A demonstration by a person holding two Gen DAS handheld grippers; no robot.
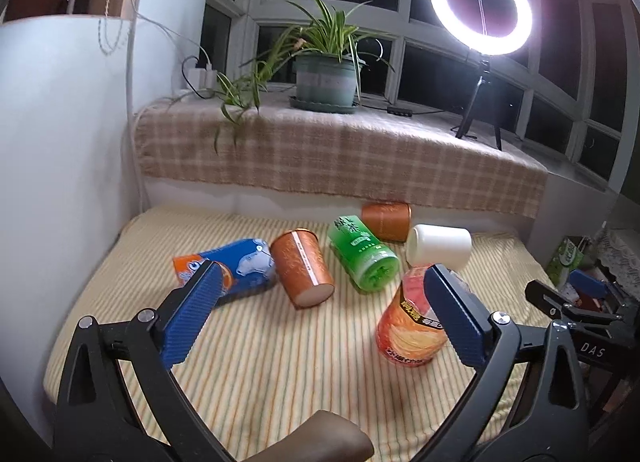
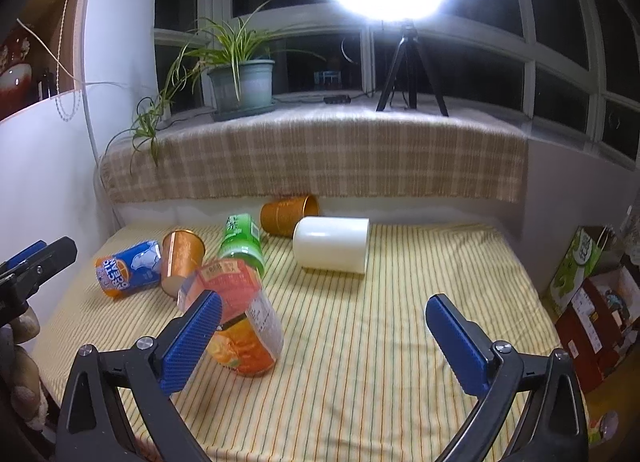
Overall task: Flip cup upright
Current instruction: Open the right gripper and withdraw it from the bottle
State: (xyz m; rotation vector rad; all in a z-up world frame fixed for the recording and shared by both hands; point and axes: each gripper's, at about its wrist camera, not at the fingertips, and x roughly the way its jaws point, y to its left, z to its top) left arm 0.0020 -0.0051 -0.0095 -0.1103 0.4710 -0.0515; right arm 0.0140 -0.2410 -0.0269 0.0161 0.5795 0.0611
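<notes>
Cup — blue (reads "ARCTIC OCEAN") — lies sideways.

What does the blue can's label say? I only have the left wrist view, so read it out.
Observer: In the right wrist view, the blue can shows the letters "CTIC" above "CEAN". The start of each word curves out of sight.
Operator: Now report the right gripper's state.
Observer: The right gripper is wide open, with nothing between its fingers.
Operator: Tell me which way the far copper cup opens.
Observer: The far copper cup lies on its side with its open mouth facing right, just behind the white cup.
</notes>
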